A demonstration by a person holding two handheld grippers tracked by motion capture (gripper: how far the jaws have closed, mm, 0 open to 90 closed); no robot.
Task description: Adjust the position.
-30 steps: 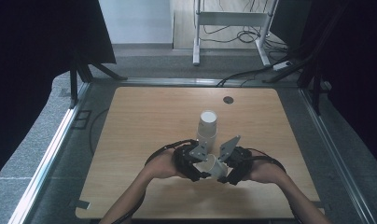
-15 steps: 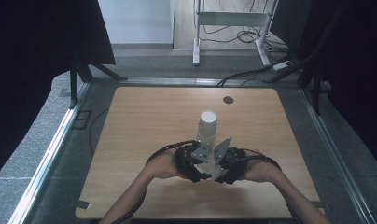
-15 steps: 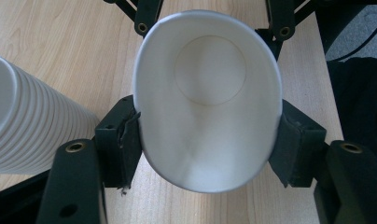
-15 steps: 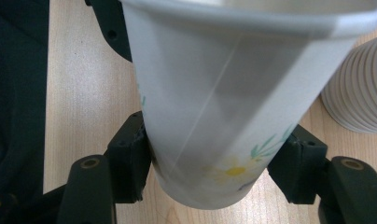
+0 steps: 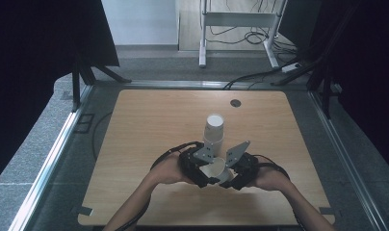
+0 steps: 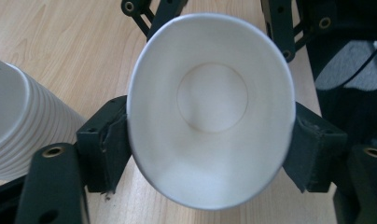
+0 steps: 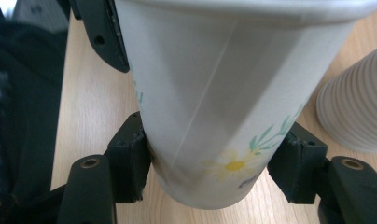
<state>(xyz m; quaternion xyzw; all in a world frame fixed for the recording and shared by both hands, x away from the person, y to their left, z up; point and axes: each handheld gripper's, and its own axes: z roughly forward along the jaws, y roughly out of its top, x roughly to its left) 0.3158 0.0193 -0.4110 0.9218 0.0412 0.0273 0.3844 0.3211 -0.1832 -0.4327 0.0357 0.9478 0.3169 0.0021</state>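
White paper cup [image 6: 210,107], lying on its side low in the middle of the high view, just below the upright stack of cups [image 5: 214,129]. Your left gripper [image 5: 202,168] pinches its rim, squeezed oval, though those jaws have just been opening with the cup between them; your right gripper [image 7: 210,163] is clamped on the cup's base end. Ease the left pads [image 6: 109,140] further to spare the rim, and let the right carry the cup clear of the stack. No brand or writing is legible; a yellow daisy [image 7: 234,165] with green sprigs decorates the wall
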